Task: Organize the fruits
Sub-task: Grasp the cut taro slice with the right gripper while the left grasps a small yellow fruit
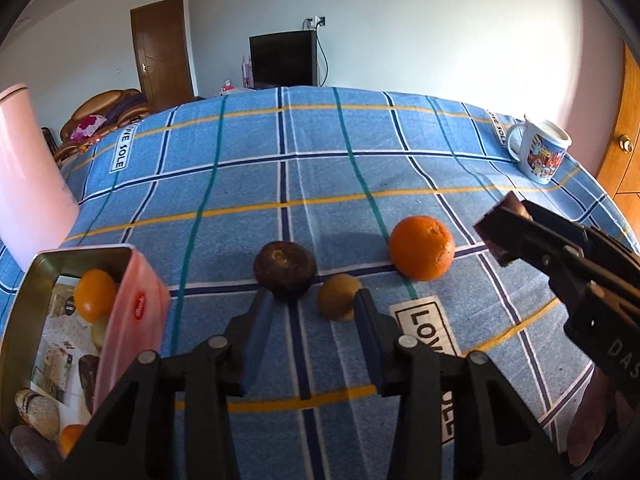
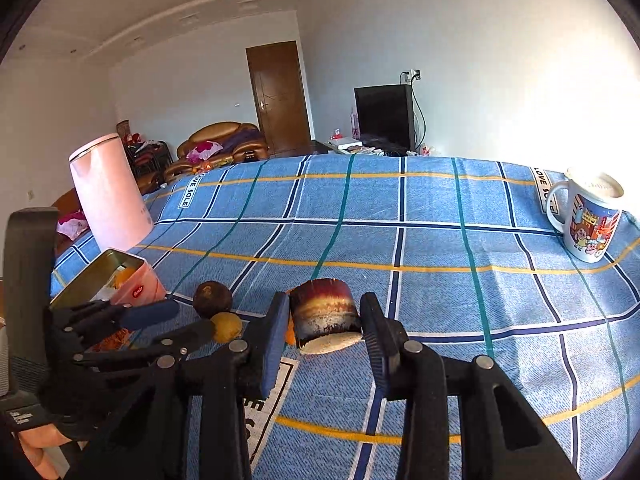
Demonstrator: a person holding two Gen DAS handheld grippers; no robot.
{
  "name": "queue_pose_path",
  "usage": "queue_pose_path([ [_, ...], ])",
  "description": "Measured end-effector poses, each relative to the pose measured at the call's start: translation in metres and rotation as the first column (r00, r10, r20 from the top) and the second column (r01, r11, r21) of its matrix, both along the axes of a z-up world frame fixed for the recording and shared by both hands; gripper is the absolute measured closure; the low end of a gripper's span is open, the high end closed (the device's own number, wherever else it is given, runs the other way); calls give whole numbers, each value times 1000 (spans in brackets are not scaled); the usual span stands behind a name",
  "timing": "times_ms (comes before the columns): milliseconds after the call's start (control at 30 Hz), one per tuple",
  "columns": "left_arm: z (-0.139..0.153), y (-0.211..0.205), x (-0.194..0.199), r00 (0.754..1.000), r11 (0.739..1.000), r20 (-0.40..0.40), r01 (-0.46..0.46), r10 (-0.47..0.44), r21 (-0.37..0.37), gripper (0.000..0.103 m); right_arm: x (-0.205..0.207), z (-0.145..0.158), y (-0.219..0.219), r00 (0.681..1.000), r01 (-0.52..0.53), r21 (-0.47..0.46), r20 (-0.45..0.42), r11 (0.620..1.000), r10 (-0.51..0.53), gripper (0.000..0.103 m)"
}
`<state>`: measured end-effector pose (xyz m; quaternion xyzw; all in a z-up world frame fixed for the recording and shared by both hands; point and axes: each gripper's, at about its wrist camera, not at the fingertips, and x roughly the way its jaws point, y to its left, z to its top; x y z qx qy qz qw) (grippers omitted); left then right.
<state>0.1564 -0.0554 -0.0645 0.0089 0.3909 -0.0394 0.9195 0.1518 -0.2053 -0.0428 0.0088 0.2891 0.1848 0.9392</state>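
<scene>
Three fruits lie on the checked cloth (image 1: 320, 140) right of the pink tin (image 1: 132, 312): dark fruit (image 1: 285, 270), small brown fruit (image 1: 338, 296), orange (image 1: 422, 247). Left gripper (image 1: 314, 320) spread, empty, nearest the tin. Right gripper (image 2: 324, 326) clamps a banded cylinder (image 2: 323, 316), farthest from it.

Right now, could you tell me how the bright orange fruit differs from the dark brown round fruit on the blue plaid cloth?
The bright orange fruit is vivid and dimpled; the dark brown round fruit is dull and blotchy. The orange one looks slightly larger. The brown one lies just beyond the open left gripper; the orange sits off to that gripper's right. Both rest loose on the blue plaid cloth.
</scene>
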Motion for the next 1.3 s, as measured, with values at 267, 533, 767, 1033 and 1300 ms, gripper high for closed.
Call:
queue_pose_path([
  [267, -10, -25, 22, 998, 997, -68, 24, -20, 68, 71, -4, 2, -6, 1000, -1, 35, 23, 999, 0, 64],
  [533, -6, -24, 19, 999, 999, -44, 30, -28, 45, 75, -7, 3, -8, 999, 1, 47, 36, 999, -3, 64],
  [767, 12, -22, -2, 996, 999, 85, 27, -29, 28, 75, -15, 6, -11, 997, 2, 60, 82, 998, -7, 64],
  [1033, 24, -12, -17, 983, 1000, 183, 19, -16, -16, 75, -23, 11, -12, 991, -5, 65, 137, 998, -4, 64],
  [1300, 30, -8, -33, 967, 1000, 254, 2, 3, -20, 75, -35, 16, -11, 979, -18, 54, 203, 998, 6, 64],
])
